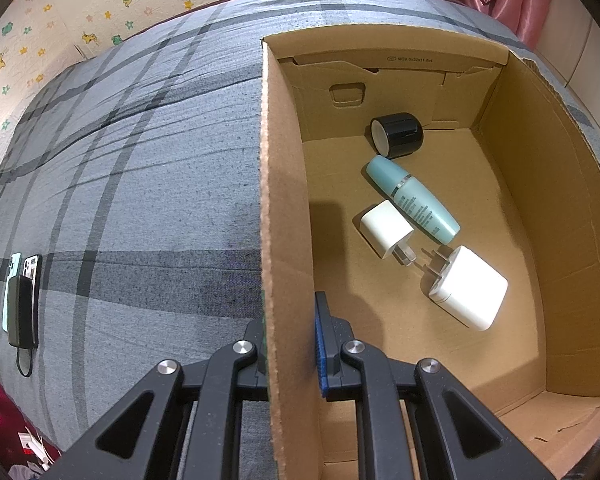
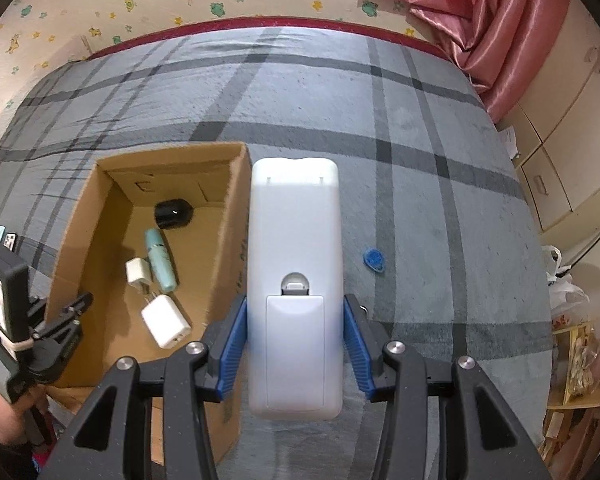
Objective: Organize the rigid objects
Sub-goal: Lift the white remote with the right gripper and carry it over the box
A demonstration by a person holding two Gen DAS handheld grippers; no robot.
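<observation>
Left gripper: fingers clenched on the brown cardboard box wall, steadying it.
Right gripper: fingers grasping the white plastic remote control, likely bound for the box.

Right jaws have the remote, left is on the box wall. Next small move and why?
Probably carry the white remote left, over the open cardboard box. The right gripper grips it clear of the bed, the box sits just left, and the left gripper steadies its wall.
</observation>
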